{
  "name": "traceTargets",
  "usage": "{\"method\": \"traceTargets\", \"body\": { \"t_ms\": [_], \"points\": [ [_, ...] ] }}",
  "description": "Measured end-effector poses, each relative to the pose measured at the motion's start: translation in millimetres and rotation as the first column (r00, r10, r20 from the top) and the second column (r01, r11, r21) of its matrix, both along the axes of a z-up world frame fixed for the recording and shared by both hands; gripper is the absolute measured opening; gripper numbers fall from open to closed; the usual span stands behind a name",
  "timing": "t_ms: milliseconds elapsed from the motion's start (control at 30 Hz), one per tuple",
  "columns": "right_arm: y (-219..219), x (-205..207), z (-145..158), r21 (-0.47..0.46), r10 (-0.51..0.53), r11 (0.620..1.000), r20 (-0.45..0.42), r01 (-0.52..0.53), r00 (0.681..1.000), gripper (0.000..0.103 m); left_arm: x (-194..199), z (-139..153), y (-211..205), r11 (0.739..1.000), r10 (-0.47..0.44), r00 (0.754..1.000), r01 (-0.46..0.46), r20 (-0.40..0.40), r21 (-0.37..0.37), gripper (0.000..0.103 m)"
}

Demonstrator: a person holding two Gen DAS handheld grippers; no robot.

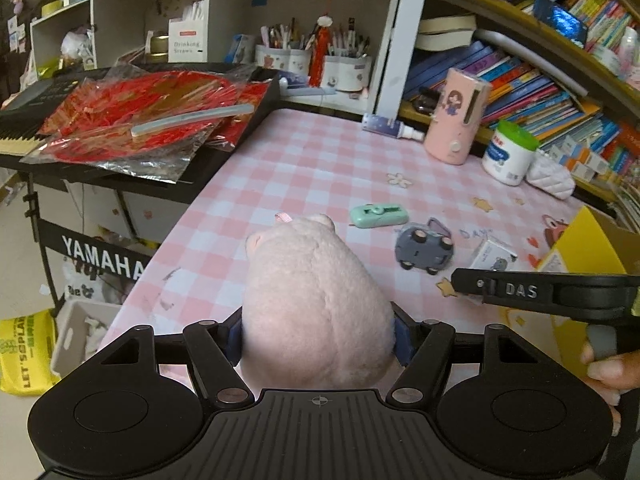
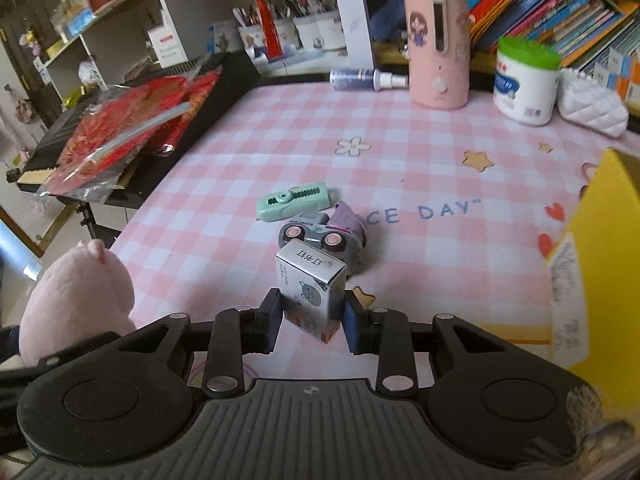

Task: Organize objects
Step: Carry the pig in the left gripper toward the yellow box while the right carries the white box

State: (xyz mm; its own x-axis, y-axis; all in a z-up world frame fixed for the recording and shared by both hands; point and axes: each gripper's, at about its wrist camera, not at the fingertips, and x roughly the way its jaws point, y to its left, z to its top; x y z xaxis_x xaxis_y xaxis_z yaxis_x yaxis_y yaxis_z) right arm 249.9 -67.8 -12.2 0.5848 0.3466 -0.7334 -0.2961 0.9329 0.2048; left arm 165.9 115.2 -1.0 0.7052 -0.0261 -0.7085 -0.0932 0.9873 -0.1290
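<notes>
Plush toy [image 1: 316, 300], pink and soft, sits clamped between the blue pads of the left gripper [image 1: 319, 340], at the 6 o'clock edge of the checked table [image 1: 312, 160]; the fingers are spread wide round its body. Moving right, a green tape dispenser [image 2: 295, 201] and a grey toy car [image 2: 320, 242] lie loose near the table's centre, just beside each other. Next, the right gripper [image 2: 312, 316] has its fingers closed partway onto a small staple box [image 2: 312, 286], which is tilted and appears lifted off the cloth. At 3 o'clock stands a yellow box [image 2: 596, 264], open at the top, judged the likely place for these items. To finish this step well, carry the staple box level over the yellow rim before releasing; its tilt suggests a light hold that could slip. Keep both grippers apart at the box.
</notes>
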Motion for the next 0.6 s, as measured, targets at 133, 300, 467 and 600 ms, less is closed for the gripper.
{"method": "traceTargets", "body": {
  "t_ms": [133,300,467,600],
  "points": [
    [-9,-21,10,-0.028,0.018,0.999,0.041,-0.016,0.999,0.029,-14,5,-3,1.0,-0.016,1.0,0.016,0.019,-0.007,0.068],
    [-11,-37,16,-0.015,0.001,1.0,0.039,0.0,0.999,0.029,-29,11,-5,0.999,-0.037,0.998,0.037,0.046,-0.015,0.068],
    [-8,-55,21,-0.018,0.006,1.0,0.06,-0.005,0.998,0.029,-41,14,-4,0.998,-0.052,0.997,0.054,0.062,-0.028,0.068],
    [-8,-69,20,-0.025,-0.004,1.0,0.049,0.005,0.999,0.029,-51,14,-4,0.996,-0.074,0.995,0.077,0.068,-0.039,0.068]
  ]
}}
